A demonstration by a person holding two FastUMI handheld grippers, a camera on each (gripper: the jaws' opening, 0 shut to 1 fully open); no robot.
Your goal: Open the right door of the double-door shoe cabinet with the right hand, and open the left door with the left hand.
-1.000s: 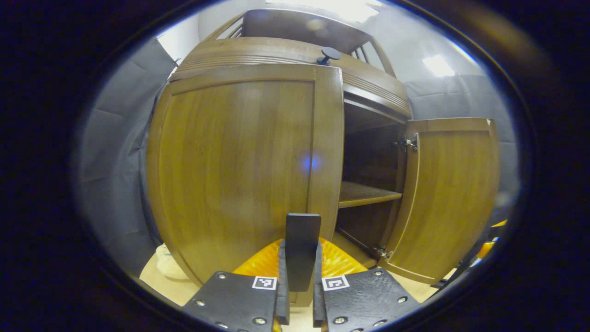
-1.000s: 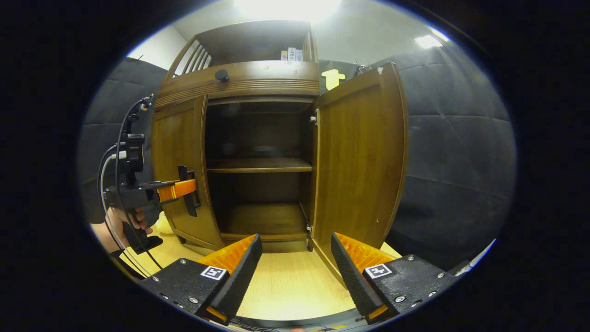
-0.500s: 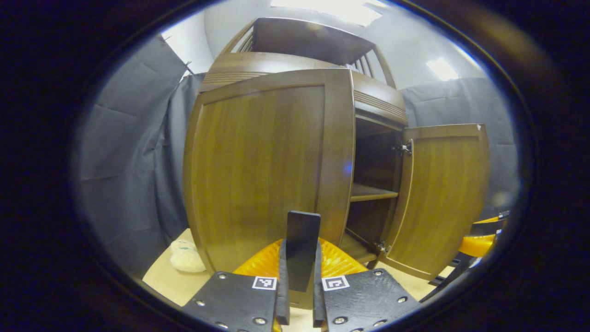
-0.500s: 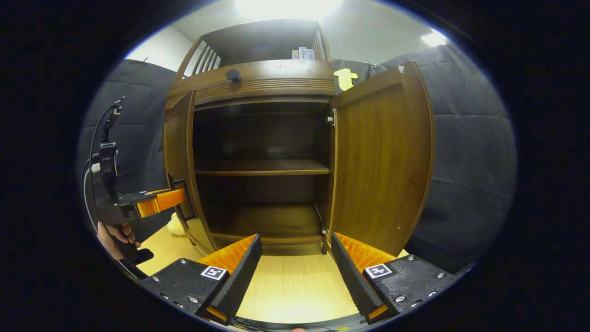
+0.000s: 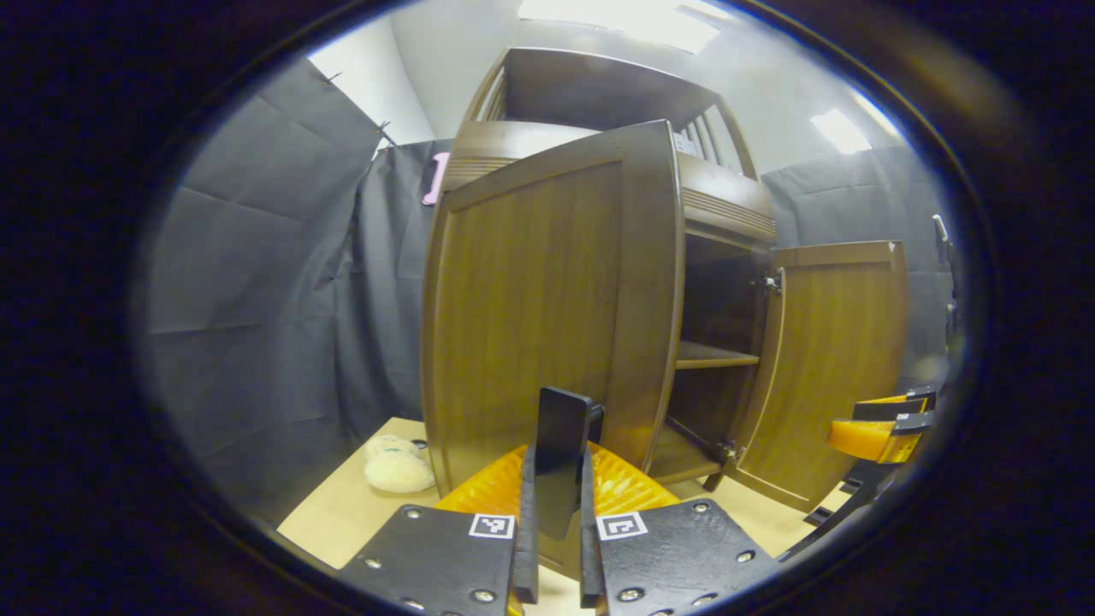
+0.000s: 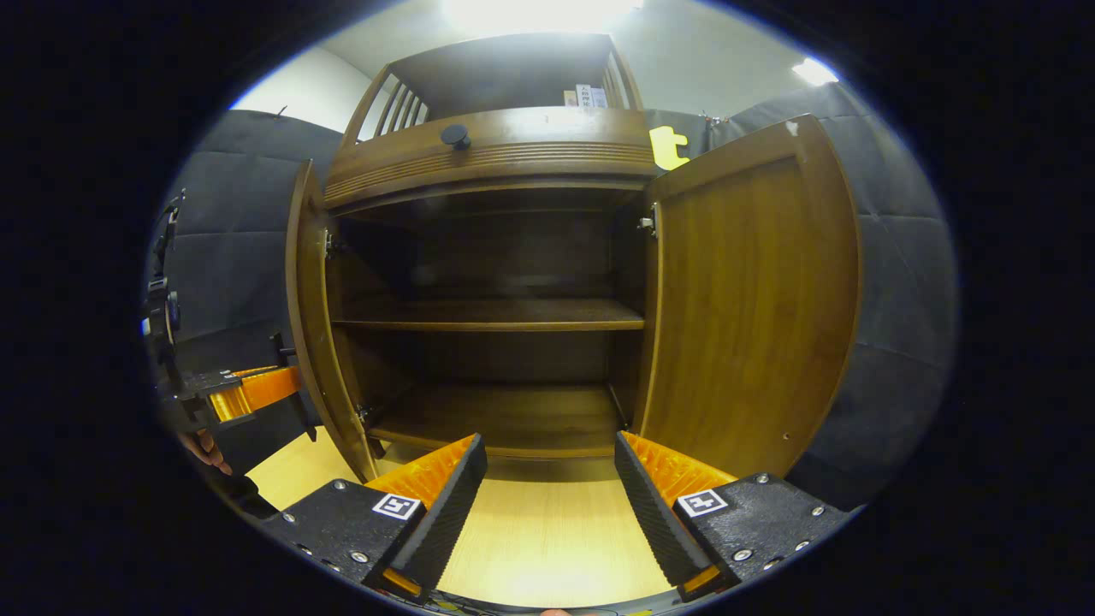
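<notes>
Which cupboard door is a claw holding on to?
The left door: the left claw pinches its dark handle. The right door stands open, with the right claw open and apart from it.

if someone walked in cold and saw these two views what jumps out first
The wooden shoe cabinet stands in the middle of the right gripper view with both doors swung wide, its inside shelf bare. In the left gripper view the left hand-held gripper is clamped on the dark handle of the left door, while the right door stands free and the right hand-held gripper hangs open before the cabinet.
</notes>
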